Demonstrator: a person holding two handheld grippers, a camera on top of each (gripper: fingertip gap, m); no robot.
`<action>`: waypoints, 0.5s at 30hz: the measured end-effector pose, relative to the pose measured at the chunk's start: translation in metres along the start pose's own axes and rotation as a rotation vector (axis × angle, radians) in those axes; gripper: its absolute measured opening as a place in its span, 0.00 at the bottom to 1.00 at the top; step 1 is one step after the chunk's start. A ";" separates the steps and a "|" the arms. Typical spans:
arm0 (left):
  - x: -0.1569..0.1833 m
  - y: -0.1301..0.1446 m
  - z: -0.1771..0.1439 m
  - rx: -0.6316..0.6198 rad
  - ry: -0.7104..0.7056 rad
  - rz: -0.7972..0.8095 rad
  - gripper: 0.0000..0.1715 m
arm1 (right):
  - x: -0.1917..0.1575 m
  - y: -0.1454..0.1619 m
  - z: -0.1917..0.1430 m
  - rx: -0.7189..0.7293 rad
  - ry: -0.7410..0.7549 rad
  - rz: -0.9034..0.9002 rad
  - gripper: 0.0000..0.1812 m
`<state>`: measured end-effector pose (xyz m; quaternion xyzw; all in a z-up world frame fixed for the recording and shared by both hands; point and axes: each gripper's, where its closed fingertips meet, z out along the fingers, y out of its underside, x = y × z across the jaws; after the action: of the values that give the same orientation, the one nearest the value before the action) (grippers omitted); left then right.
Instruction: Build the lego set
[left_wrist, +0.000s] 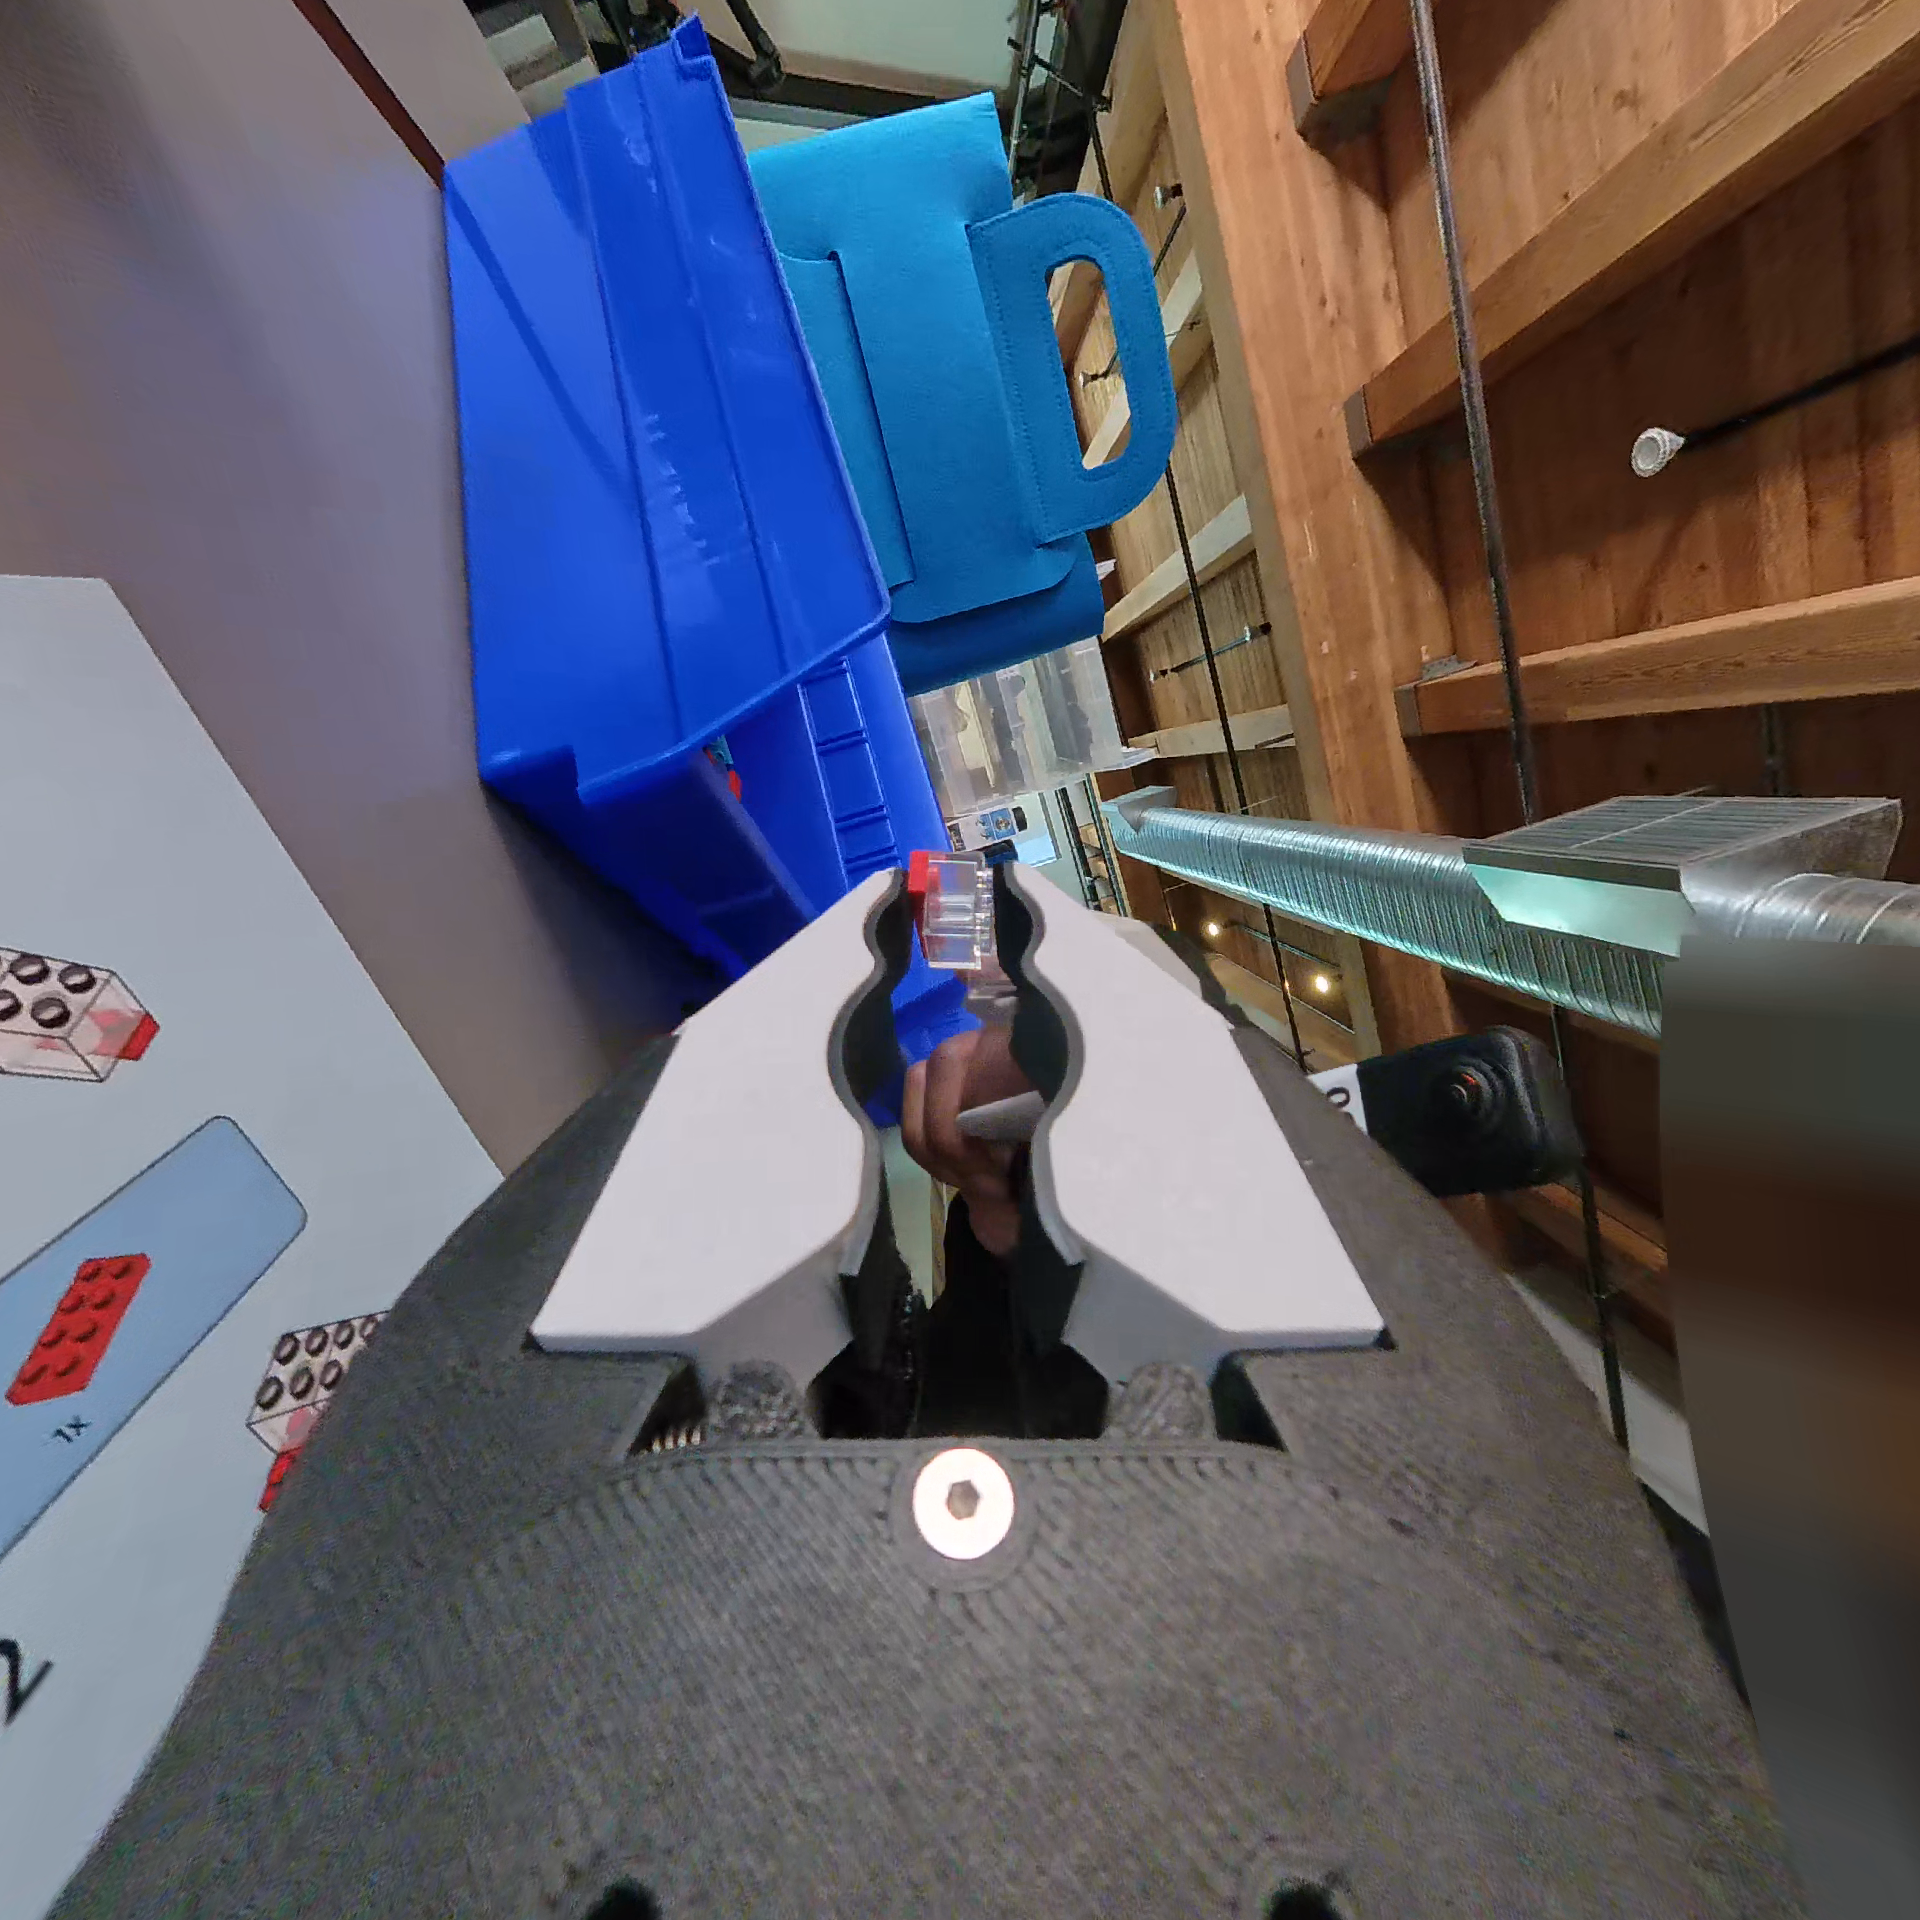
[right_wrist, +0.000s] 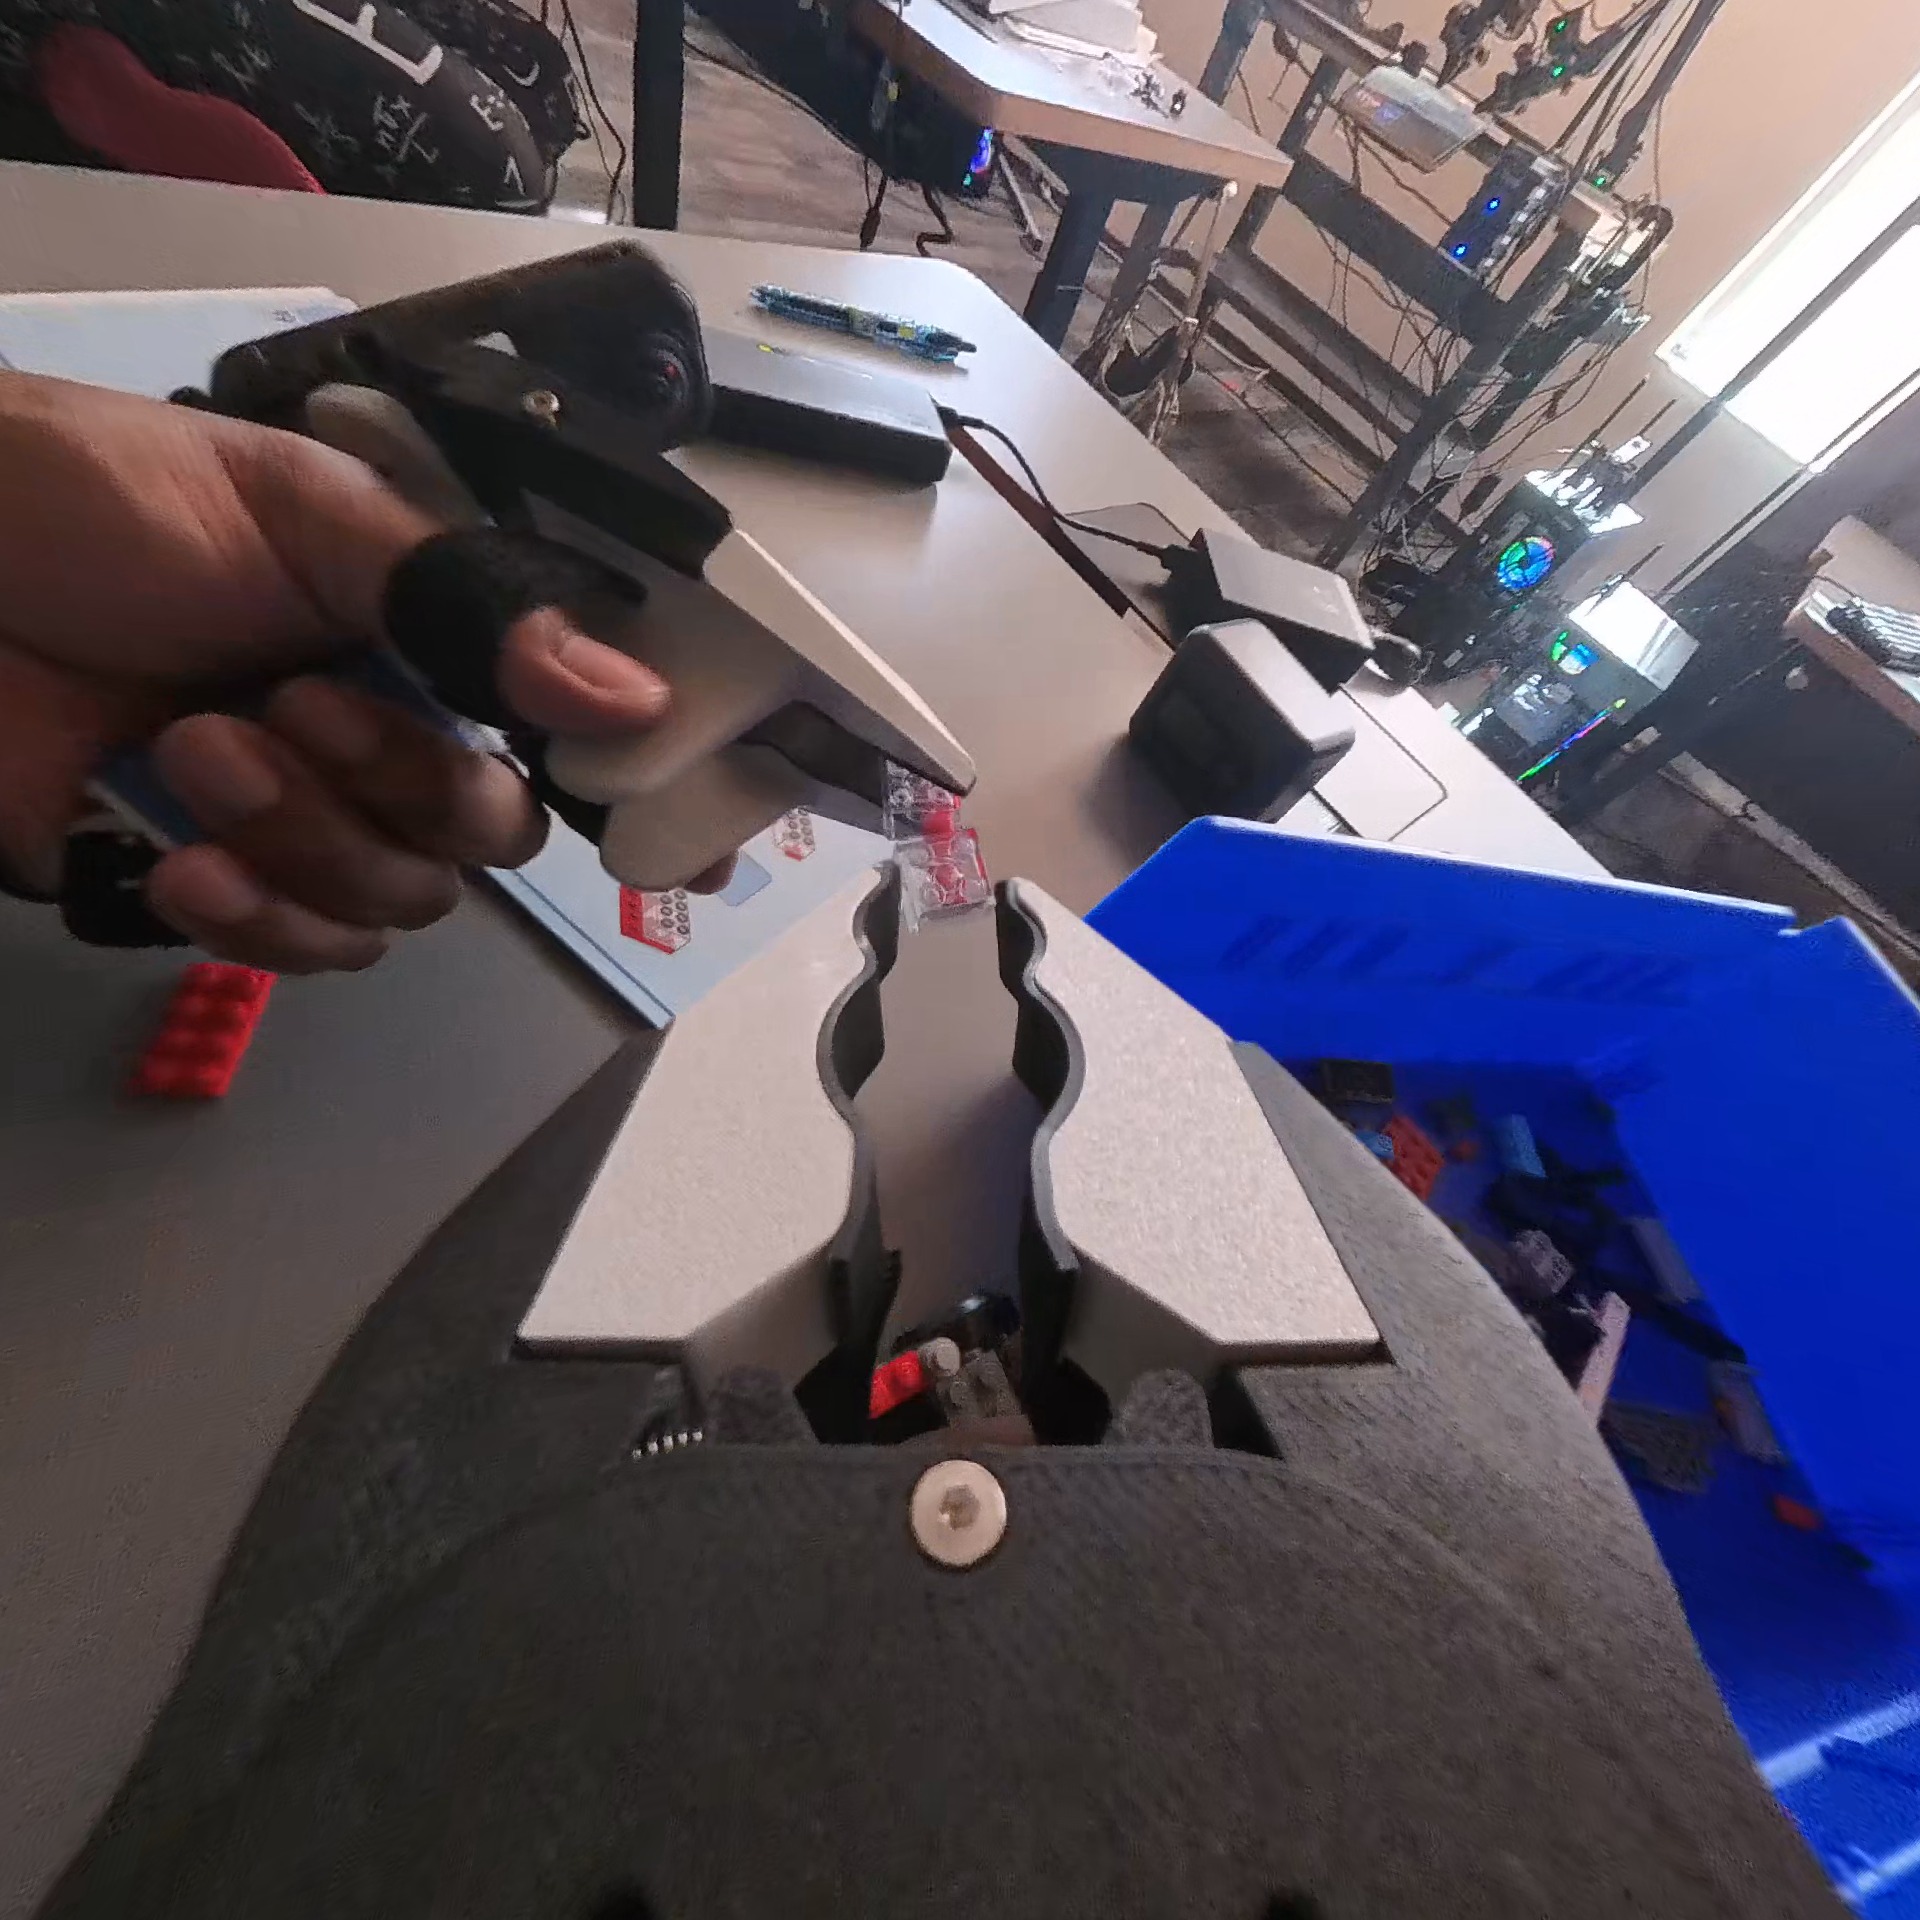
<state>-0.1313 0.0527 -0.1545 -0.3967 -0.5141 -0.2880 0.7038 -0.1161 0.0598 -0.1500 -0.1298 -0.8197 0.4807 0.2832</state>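
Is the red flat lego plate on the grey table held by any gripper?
No, the red flat plate lies free on the table, below the hand, and no gripper touches it.

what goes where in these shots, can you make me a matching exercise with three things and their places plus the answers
Things:
1 clear brick
2 long red brick
3 loose bricks

Places:
a lying on the table
b inside the blue bin
c pinched in the left tool

Pairs: 1-c, 2-a, 3-b
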 end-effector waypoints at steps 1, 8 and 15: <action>-0.001 0.001 0.001 -0.002 -0.003 0.001 0.09 | 0.000 0.002 0.001 0.001 0.000 0.007 0.11; -0.004 0.005 0.004 -0.002 -0.016 0.010 0.09 | 0.002 0.010 0.005 -0.008 -0.002 0.034 0.11; -0.004 0.003 0.004 0.024 -0.046 0.045 0.09 | 0.000 0.009 0.006 -0.005 0.012 0.016 0.11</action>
<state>-0.1325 0.0574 -0.1588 -0.4063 -0.5244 -0.2567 0.7029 -0.1202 0.0600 -0.1597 -0.1398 -0.8181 0.4800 0.2840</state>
